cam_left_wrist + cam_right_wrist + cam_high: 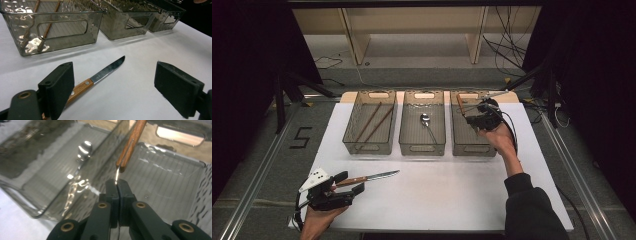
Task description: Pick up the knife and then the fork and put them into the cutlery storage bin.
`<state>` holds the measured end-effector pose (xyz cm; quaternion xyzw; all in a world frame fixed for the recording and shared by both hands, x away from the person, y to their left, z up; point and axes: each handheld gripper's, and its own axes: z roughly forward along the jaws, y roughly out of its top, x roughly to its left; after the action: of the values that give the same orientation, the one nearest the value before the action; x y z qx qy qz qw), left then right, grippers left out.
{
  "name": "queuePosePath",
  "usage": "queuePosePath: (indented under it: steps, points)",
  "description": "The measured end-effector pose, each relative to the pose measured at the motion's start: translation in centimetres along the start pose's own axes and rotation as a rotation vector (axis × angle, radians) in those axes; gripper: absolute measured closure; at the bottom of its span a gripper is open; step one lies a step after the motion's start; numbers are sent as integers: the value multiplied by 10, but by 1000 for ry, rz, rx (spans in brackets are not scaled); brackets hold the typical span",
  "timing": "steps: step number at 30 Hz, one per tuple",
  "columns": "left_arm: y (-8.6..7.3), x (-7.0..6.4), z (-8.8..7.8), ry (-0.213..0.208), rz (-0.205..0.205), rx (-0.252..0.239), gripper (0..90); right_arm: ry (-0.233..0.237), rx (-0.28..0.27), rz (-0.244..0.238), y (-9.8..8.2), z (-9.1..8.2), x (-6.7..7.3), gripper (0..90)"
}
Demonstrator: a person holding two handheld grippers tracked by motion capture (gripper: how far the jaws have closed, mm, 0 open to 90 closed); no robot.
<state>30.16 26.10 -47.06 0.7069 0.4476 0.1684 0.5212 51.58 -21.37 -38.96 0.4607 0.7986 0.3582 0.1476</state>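
A wooden-handled knife (373,177) lies on the white table, blade pointing right. My left gripper (350,182) stands open around its handle; in the left gripper view the knife (106,70) runs out past the left pad, untouched by either. My right gripper (474,119) hovers over the right clear bin (472,150). In the right gripper view it (117,185) is shut on the thin metal blade of a second wooden-handled knife (130,145), whose handle points away over the bin.
Three clear bins stand in a row at the table's far side. The left bin (368,150) holds two brown chopsticks (374,121); the middle bin (422,149) holds a metal spoon (425,120). Black stands and cables flank the table.
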Motion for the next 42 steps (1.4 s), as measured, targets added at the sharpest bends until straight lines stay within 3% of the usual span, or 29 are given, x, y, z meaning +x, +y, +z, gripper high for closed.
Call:
queuePosePath:
  steps: [19, 22, 33, 38, 42]
  points:
    - [0, 0, 0, 0, 0, -1, 160, -47, 54, 69, -2, 27, -8, 877]
    - [0, 0, -1, -1, 2, 0, 160, -38, 42, 93, -1, 28, -9, 715]
    - [1, -1, 0, 0, 4, 1, 159, 25, -46, 87, 2, -1, -3, 544]
    - [2, -1, 0, 0, 12, 5, 160, 52, -98, 77, 0, -19, 7, 485]
    - [4, 1, 0, -3, 4, 8, 160, 67, -133, 41, -7, -35, 19, 444]
